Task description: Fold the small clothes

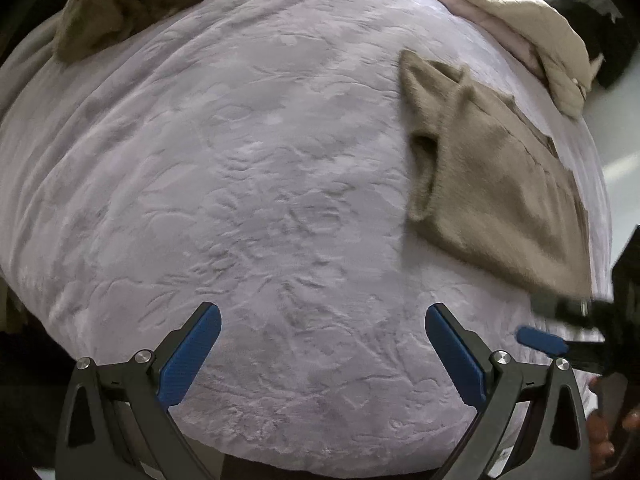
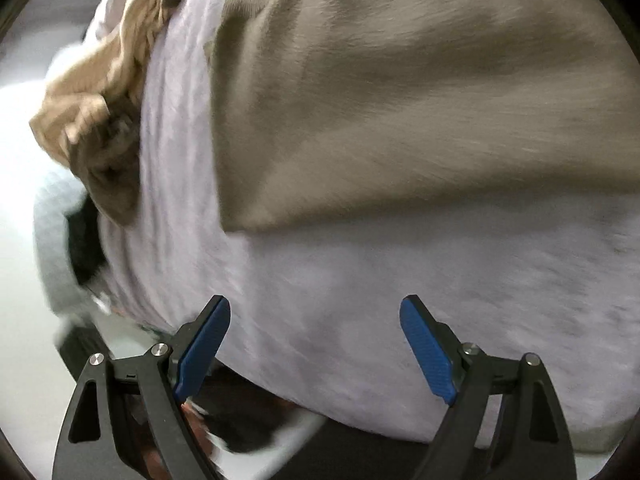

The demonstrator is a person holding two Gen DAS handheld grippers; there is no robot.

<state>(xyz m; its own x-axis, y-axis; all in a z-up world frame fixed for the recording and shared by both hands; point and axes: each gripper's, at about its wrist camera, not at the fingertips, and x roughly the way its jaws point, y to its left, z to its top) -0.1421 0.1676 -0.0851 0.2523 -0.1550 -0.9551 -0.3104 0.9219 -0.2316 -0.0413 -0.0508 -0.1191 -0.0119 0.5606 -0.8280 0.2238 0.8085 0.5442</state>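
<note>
In the left wrist view, the left gripper (image 1: 323, 322) hovers over a lilac embossed blanket (image 1: 248, 184), its blue-padded fingers (image 1: 188, 354) spread wide and holding nothing. A tan knitted garment (image 1: 496, 184) lies flat on the blanket toward the right, partly folded, with one opening gaping on its left edge; its lower right corner is blurred. A cream garment (image 1: 532, 36) lies bunched near the blanket's far right edge, and a crumpled olive-brown garment (image 1: 120, 4) sits at the far left, cut off by the frame's rim. At the right edge, one blue pad of the right gripper (image 1: 542, 342) shows, its body dark and smeared; part of a hand (image 1: 612, 428) appears below it.

In the right wrist view, the right gripper (image 2: 315, 322) has its fingers (image 2: 426, 348) released and wide apart, empty, above the blanket (image 2: 360, 300). The tan knitted garment (image 2: 400, 100) fills the upper frame, well ahead of the fingertips, its top and right edges cut off. The cream garment (image 2: 104, 96) lies crumpled at the left, by the blanket's edge. Motion blur softens everything; the pale and dark shapes at the lower left are unreadable.
</note>
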